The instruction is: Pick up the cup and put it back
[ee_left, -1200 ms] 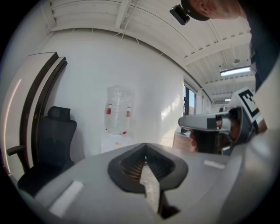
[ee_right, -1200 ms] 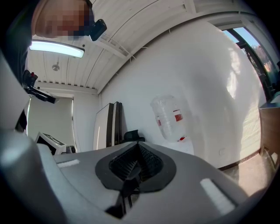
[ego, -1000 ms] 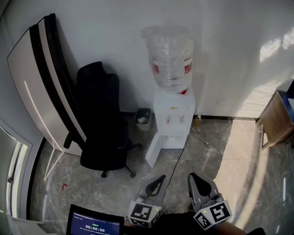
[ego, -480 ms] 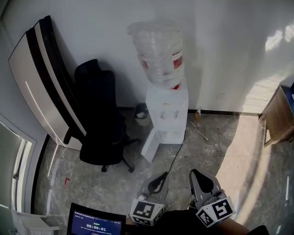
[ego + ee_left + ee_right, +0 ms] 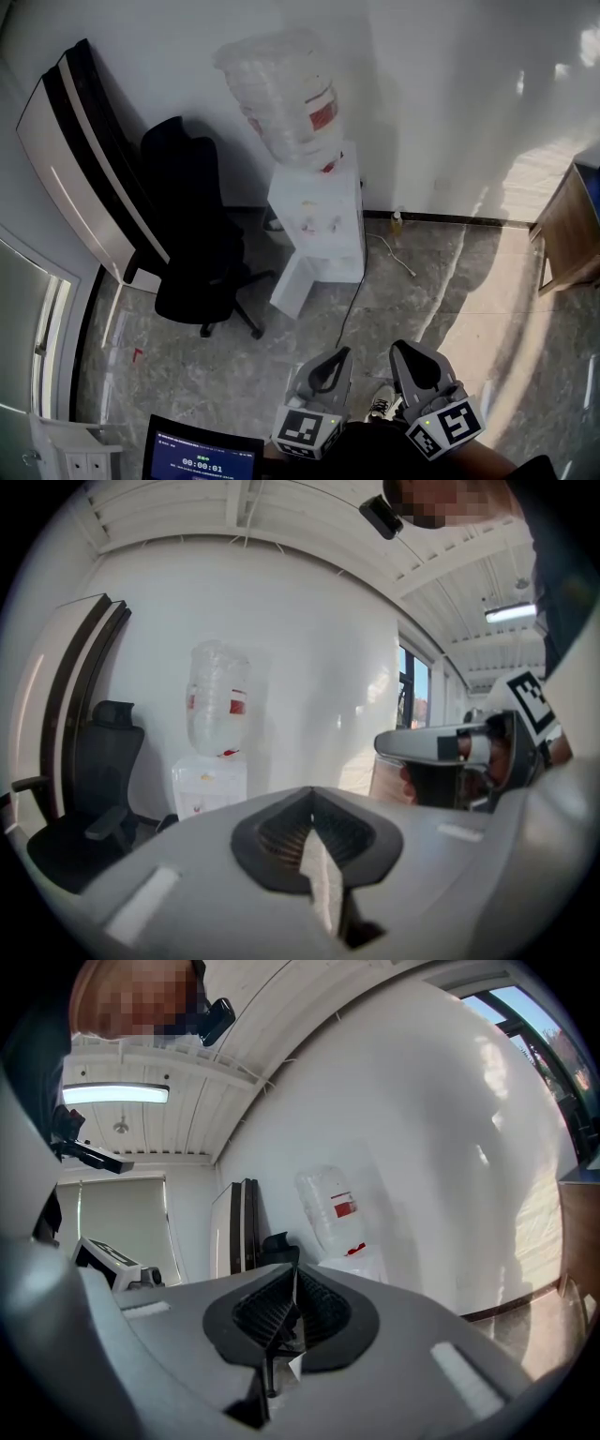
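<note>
No cup shows in any view. My left gripper point(image 5: 333, 361) and right gripper point(image 5: 410, 356) are side by side at the bottom of the head view, held over the marble floor and pointing toward a white water dispenser point(image 5: 314, 225). The left gripper point(image 5: 314, 832) has its jaws together with nothing between them. The right gripper point(image 5: 293, 1307) has just been opening by a crack. Its jaws still look closed but for a hairline slit, and nothing is between them. From the left gripper view, the right gripper point(image 5: 441, 752) appears close alongside.
A clear bottle point(image 5: 281, 103) tops the dispenser, whose lower door point(image 5: 295, 286) hangs open with a cable point(image 5: 352, 300) trailing over the floor. To its left are a black office chair point(image 5: 192, 234) and a tall white unit point(image 5: 80, 150). A wooden cabinet point(image 5: 572, 234) is at the right, a tablet point(image 5: 202, 459) at the bottom left.
The dispenser and chair have slid leftward in the head view as the person moves across the room. Both grippers keep their place at the bottom of the frame.
</note>
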